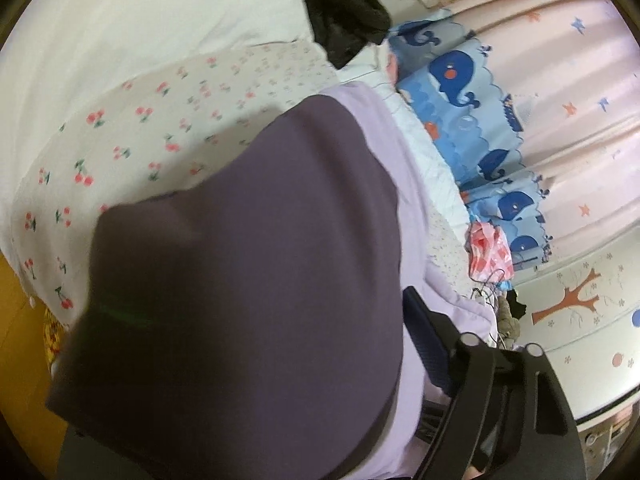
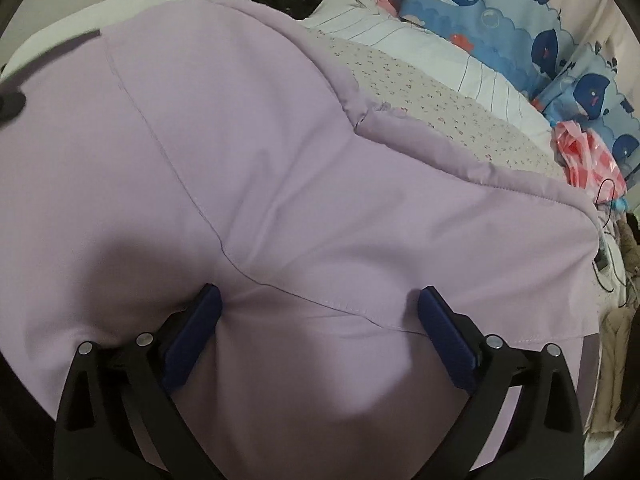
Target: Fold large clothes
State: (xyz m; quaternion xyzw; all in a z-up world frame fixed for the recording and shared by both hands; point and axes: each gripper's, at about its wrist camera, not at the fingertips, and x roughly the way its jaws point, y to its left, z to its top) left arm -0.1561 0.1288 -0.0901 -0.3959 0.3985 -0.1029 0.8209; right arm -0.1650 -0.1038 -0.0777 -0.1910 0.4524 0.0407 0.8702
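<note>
The bed (image 1: 120, 20) is filling most of both views, wearing a white sheet and a cream cover (image 1: 168, 128) printed with small red cherries. Across it a large lilac garment (image 2: 248, 152) is lying spread, smooth and slightly padded, with a stitched seam curving over it and a puckered hem along its far edge. In the left wrist view a dark purple panel (image 1: 248, 280) of cloth, matte and softly creased, is rising close to the lens and blocking everything behind it. Blue whale-print bedding (image 1: 456, 92) with a scalloped edge is running along the far side, against a pale curtain (image 1: 560, 80) dotted with stars. A crumpled black cloth (image 1: 344, 4) is sitting at the head of the bed, and a pink checked bag (image 2: 584, 156) is lying at the far corner.

The right gripper (image 2: 316, 304) is pressing down into the lilac fabric, its blue-padded fingers spread wide and clamping nothing. Of the left gripper only one finger (image 1: 428, 340) is showing beside the purple cloth; whether it is grasping cannot be told.
</note>
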